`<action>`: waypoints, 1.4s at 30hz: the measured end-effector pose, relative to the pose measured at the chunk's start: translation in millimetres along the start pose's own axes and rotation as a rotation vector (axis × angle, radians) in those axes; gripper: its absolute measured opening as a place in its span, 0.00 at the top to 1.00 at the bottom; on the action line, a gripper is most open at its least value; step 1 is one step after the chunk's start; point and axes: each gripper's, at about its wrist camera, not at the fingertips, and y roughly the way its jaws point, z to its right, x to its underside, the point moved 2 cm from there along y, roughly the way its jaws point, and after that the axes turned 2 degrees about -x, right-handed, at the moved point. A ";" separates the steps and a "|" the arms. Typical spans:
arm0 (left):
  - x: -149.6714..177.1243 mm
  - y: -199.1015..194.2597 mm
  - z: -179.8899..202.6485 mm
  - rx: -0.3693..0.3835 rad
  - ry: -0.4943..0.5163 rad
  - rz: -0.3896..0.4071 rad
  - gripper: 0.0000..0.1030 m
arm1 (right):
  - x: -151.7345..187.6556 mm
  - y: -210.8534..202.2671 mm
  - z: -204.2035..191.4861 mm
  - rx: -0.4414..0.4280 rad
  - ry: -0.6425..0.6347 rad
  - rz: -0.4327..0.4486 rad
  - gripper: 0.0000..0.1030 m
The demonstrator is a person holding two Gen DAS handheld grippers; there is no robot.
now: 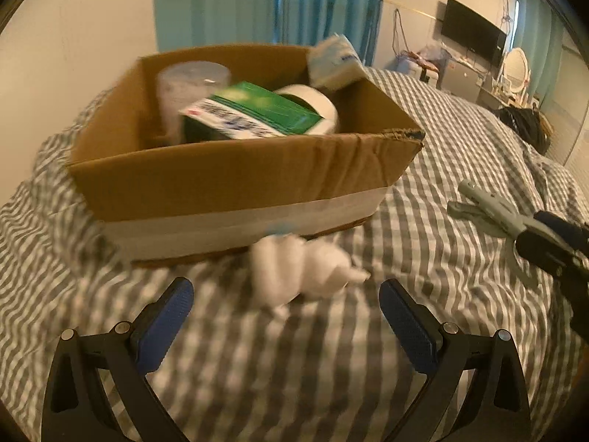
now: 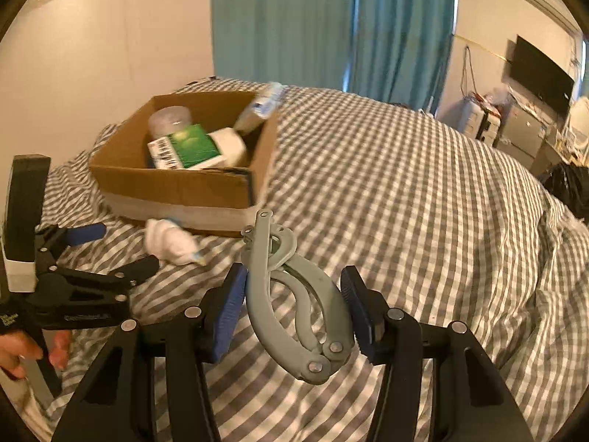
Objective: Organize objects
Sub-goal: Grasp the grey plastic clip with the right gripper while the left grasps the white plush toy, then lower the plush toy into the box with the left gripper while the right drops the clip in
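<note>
Cardboard box [image 1: 235, 180] sat on the grey-and-white checked bedspread [image 1: 423, 221], open-topped, a pale tape band along its near wall; taken as landmark. Inside the box: a clear lidded plastic jar [image 1: 191, 84] at the far left, a green-and-white carton [image 1: 254, 114] lying tilted across the middle, a white roll [image 1: 316, 103] just behind the carton, and a white-and-blue packet [image 1: 335, 60] propped on the far right corner, sticking above the rim. Just in front of the box's near wall, on the bedspread, lay a crumpled white cloth bundle [image 1: 302, 270] with a trace of blue at one end; whether it touched the box could not be told through motion blur. Left gripper [image 1: 286, 315] hung on the near side of that bundle, jaws spread wide, nothing between the blue pads [image 1: 163, 326]. Right of the box and nearer the camera, the right gripper [image 2: 294, 313] had its jaws drawn in around a grey hinged metal tool [image 2: 291, 294], which stood up between the pads with its long arm pointing toward the box's near right corner. Both pads appeared to press the tool's curved sides. Teal curtains [image 2: 331, 25] hung behind the box; a wall-mounted dark screen [image 2: 541, 73] showed far right of it.
</note>
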 end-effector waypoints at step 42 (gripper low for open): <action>-37.4 -146.4 -36.2 -0.024 0.019 0.206 0.21 | -30.1 -95.7 -47.1 -0.010 -0.054 0.176 0.48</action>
